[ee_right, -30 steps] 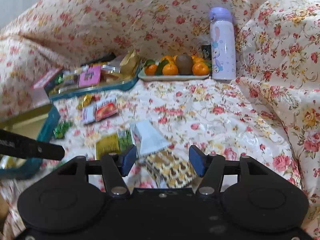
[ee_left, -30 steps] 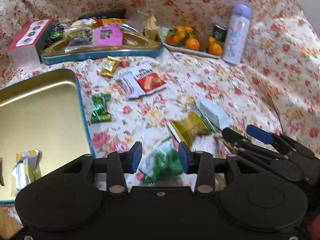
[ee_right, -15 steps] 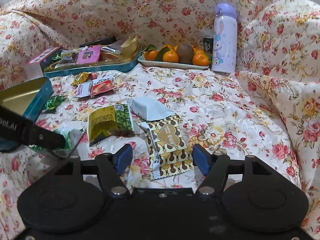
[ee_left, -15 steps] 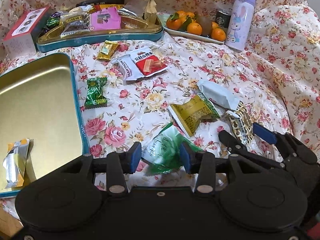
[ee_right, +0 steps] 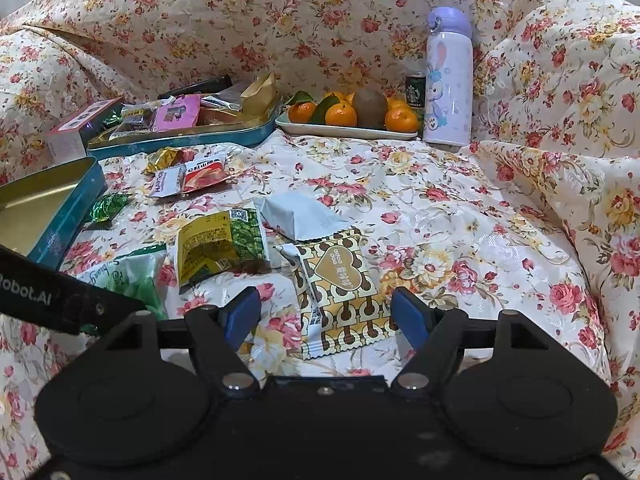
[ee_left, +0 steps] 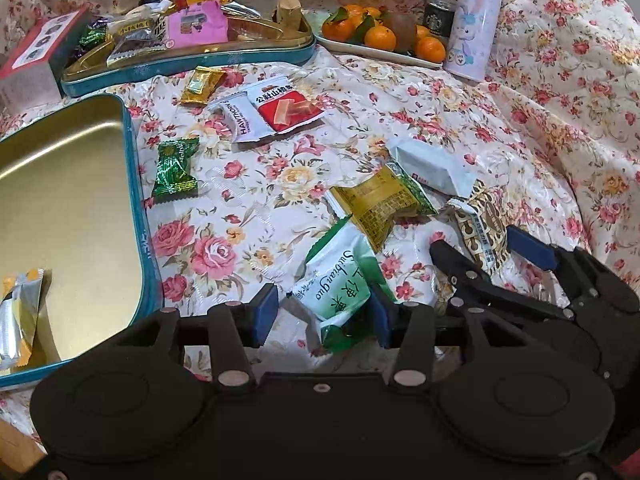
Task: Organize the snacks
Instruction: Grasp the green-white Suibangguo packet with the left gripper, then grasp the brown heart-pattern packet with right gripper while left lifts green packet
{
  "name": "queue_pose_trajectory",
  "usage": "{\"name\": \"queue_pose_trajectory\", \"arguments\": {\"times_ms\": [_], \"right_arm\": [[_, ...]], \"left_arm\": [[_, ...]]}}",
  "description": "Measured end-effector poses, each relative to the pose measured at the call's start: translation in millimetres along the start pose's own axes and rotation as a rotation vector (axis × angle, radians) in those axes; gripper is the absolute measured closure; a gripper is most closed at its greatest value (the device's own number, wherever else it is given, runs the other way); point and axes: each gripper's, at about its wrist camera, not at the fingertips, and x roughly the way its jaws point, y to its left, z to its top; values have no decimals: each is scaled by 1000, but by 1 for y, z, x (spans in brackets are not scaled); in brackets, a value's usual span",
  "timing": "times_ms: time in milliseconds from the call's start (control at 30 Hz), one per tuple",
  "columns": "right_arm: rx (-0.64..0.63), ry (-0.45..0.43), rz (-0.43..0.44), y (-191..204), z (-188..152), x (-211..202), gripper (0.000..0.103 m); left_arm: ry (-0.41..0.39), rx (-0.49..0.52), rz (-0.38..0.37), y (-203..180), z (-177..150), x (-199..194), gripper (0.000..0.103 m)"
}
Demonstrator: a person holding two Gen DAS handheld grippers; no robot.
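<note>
Much bare cloth (ee_right: 460,216) rightward

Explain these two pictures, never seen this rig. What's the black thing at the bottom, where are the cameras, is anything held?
No robot arm: a person holds a two-finger gripper in each hand, with a fisheye camera on each looking along its fingers.

The left wrist view shows the left gripper, jaws opening, around a green and white packet on the floral cloth; the right gripper shows at its right edge.

In the right wrist view the right gripper, also opening, straddles a brown and cream heart packet.

Neither packet is gripped. Nearby lie more snacks, a nearly empty gold tin and a fuller tin.
</note>
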Motion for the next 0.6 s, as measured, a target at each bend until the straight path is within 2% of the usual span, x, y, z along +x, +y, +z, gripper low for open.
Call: {"name": "queue_pose_trajectory", "arguments": {"times_ms": [467, 600], "right_arm": [[-4, 21, 5, -1, 4, 2, 25], [3, 30, 6, -3, 6, 2, 28]], "left_arm": [[0, -22, -2, -5, 12, 9, 48], [-5, -47, -4, 1, 12, 8, 55]]}}
